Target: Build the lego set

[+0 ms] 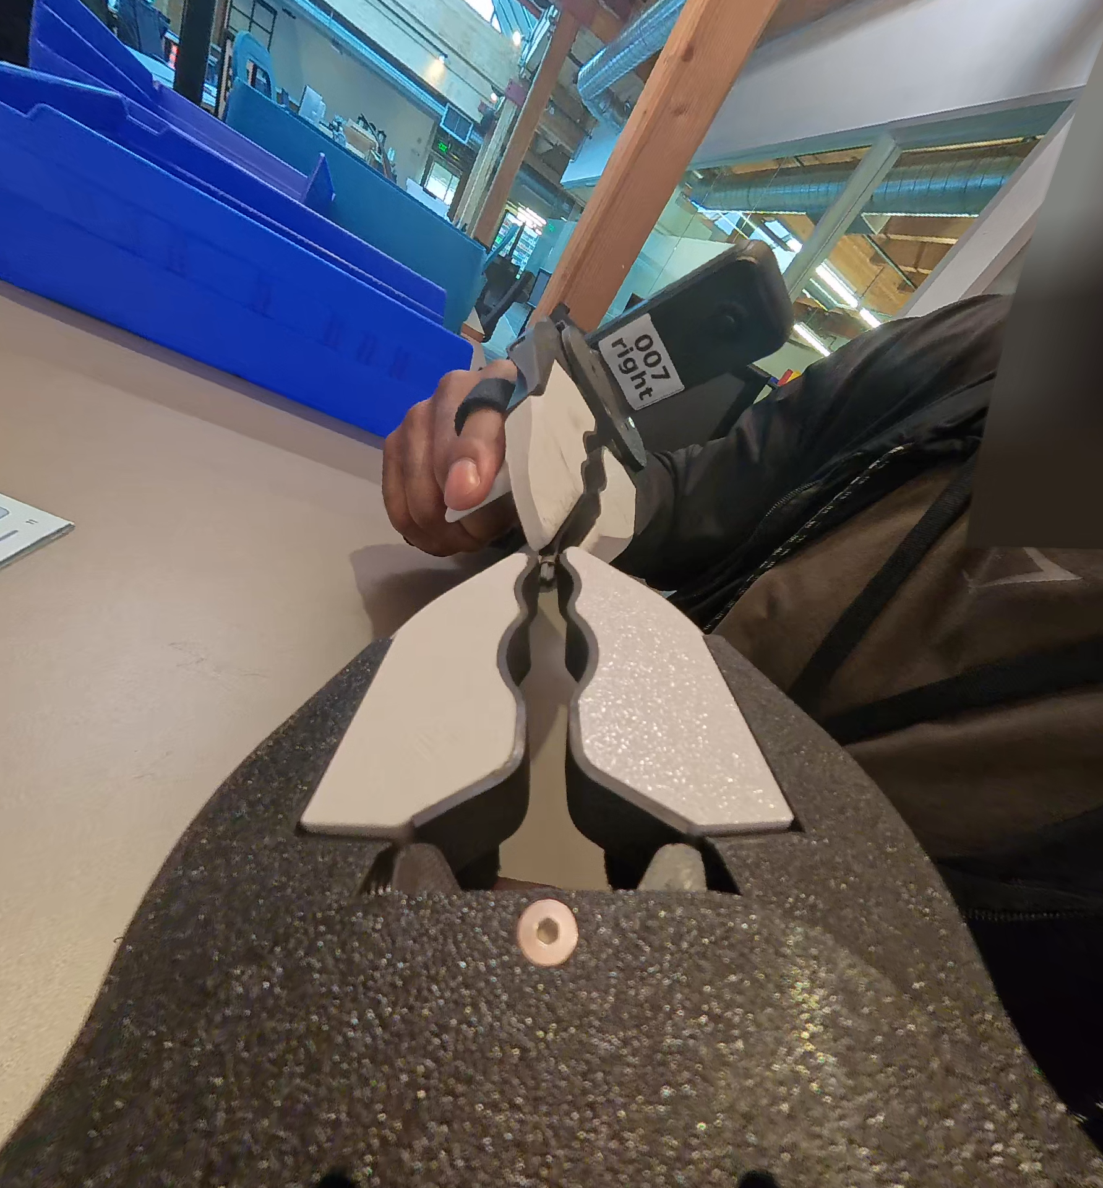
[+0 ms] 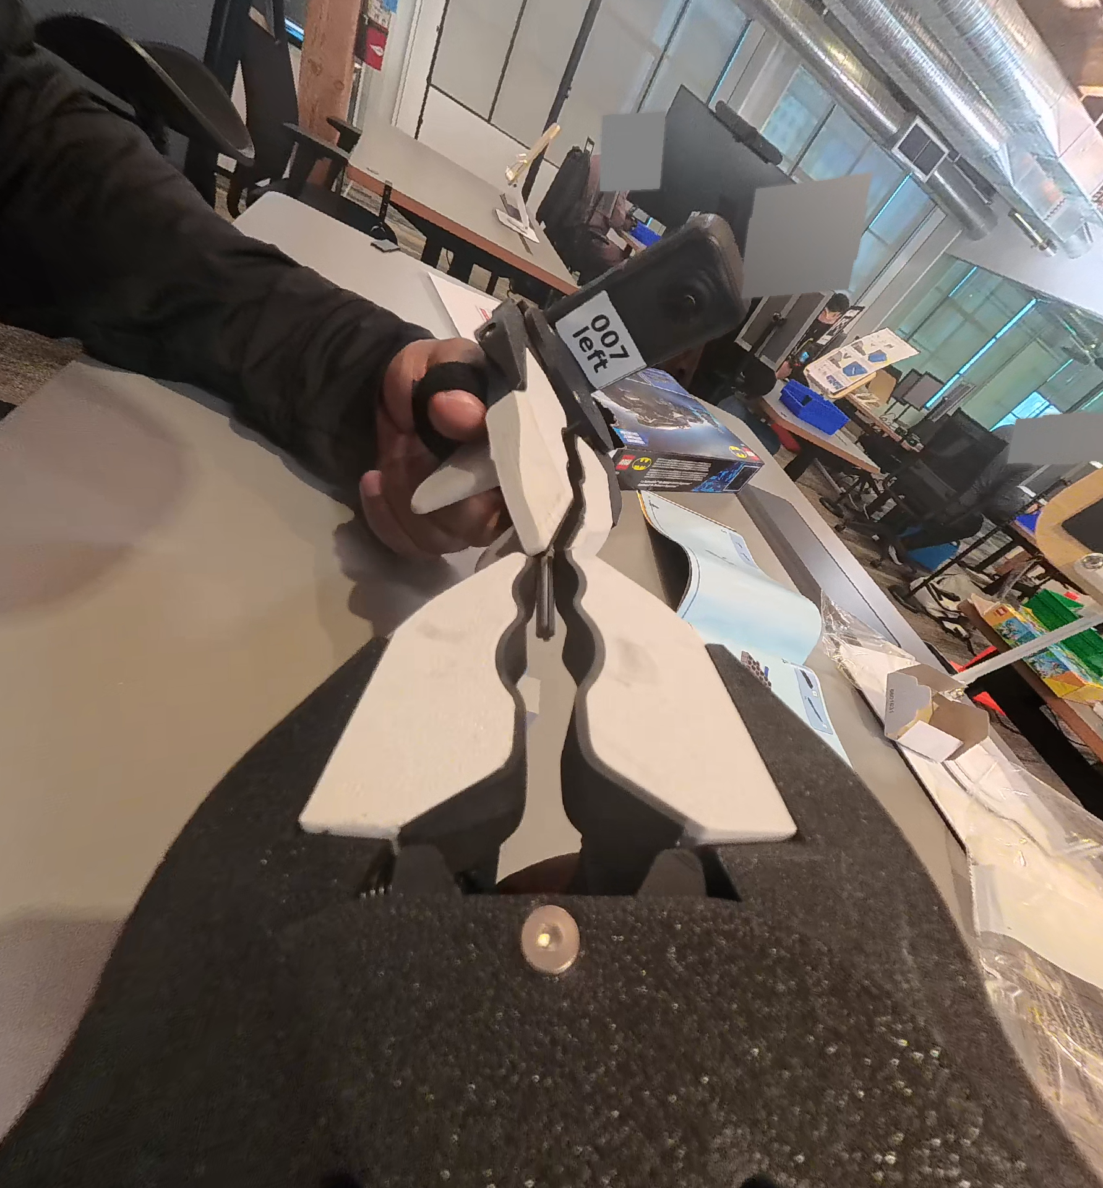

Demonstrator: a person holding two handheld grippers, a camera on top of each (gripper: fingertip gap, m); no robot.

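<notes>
Dark grey, the thin rod point(image 2: 543, 601) at frame centre is clenched at both ends: right gripper point(image 2: 545, 569) jaws grasp one end, left gripper point(image 1: 545, 566) jaws the other. Both meet tip to tip above the beige desk point(image 1: 150, 643), blue bins point(image 1: 182, 257) at upper left.

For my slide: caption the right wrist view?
Two claws meet tip to tip over a table, pinching a thin dark rod.

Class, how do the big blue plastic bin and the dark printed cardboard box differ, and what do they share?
The big blue plastic bin is one plain colour; the dark printed cardboard box is covered in pictures. The bin is open-topped with tall walls; the box is low and flat-topped. Both are rectangular.
</notes>
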